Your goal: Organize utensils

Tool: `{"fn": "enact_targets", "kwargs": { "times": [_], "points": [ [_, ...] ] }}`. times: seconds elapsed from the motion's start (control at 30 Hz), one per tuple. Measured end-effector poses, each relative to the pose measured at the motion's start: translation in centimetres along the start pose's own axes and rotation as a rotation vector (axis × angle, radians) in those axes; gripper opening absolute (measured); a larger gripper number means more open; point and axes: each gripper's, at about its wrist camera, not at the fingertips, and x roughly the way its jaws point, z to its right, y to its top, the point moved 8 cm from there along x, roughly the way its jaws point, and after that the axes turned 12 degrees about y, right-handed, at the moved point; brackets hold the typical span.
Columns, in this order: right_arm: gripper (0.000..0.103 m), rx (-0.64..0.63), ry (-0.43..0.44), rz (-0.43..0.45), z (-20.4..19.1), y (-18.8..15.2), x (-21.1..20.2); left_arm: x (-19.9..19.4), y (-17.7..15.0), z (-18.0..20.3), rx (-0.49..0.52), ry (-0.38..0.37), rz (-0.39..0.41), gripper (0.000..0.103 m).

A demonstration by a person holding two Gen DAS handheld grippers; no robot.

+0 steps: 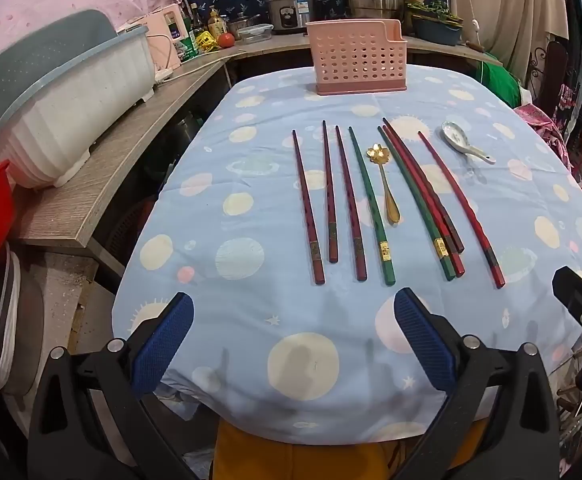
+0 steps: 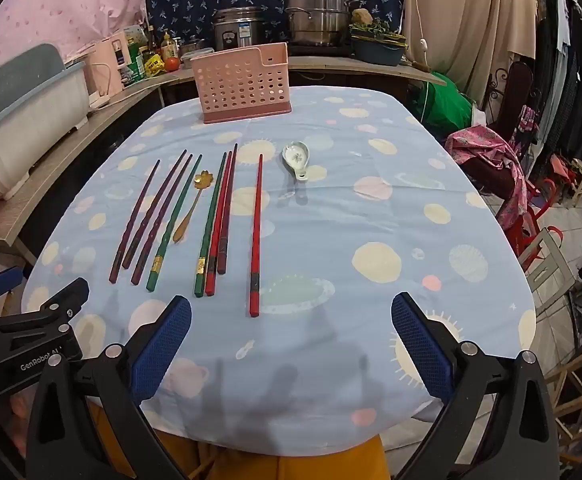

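Note:
Several chopsticks lie side by side on the blue patterned tablecloth (image 1: 251,360): dark brown ones (image 1: 333,196) at the left, a green one (image 1: 372,208), a green-and-red bundle (image 1: 421,196) and a lone red one (image 1: 461,210). A gold spoon (image 1: 387,188) rests between the green chopsticks. A white ceramic spoon (image 1: 461,140) lies to the right. A pink perforated utensil holder (image 1: 357,60) stands upright at the far edge. My left gripper (image 1: 293,340) hovers open over the near edge, nothing between its blue pads. My right gripper (image 2: 291,344) is likewise open and empty, right of the red chopstick (image 2: 256,232).
A wooden counter (image 1: 131,128) along the left carries a white and blue dish rack (image 1: 63,108), bottles, a rice cooker (image 1: 291,8) and steel pots (image 2: 317,12). Clothes, chairs and clutter (image 2: 531,184) crowd the floor at the right. Orange fabric (image 2: 291,460) shows below the near table edge.

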Motion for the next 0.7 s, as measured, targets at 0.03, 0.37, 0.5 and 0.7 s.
{"fn": "enact_targets", "kwargs": {
  "times": [0.03,0.37,0.5,0.7],
  "points": [
    [0.096,0.0,-0.001,0.0,0.0,0.0,0.0,0.0,0.0,0.0,0.002,-0.001,0.0,0.096],
    [0.096,0.005,0.001,0.013,-0.2,0.2,-0.3,0.2,-0.2,-0.6,-0.008,0.005,-0.003,0.096],
    [0.096,-0.003,0.001,0.017,-0.5,0.3,-0.5,0.1,-0.4,-0.8,-0.011,0.002,-0.006,0.096],
    [0.096,-0.009,0.005,0.015,-0.8,0.5,-0.5,-0.1,-0.2,-0.9,-0.011,0.005,-0.01,0.096]
  ]
}}
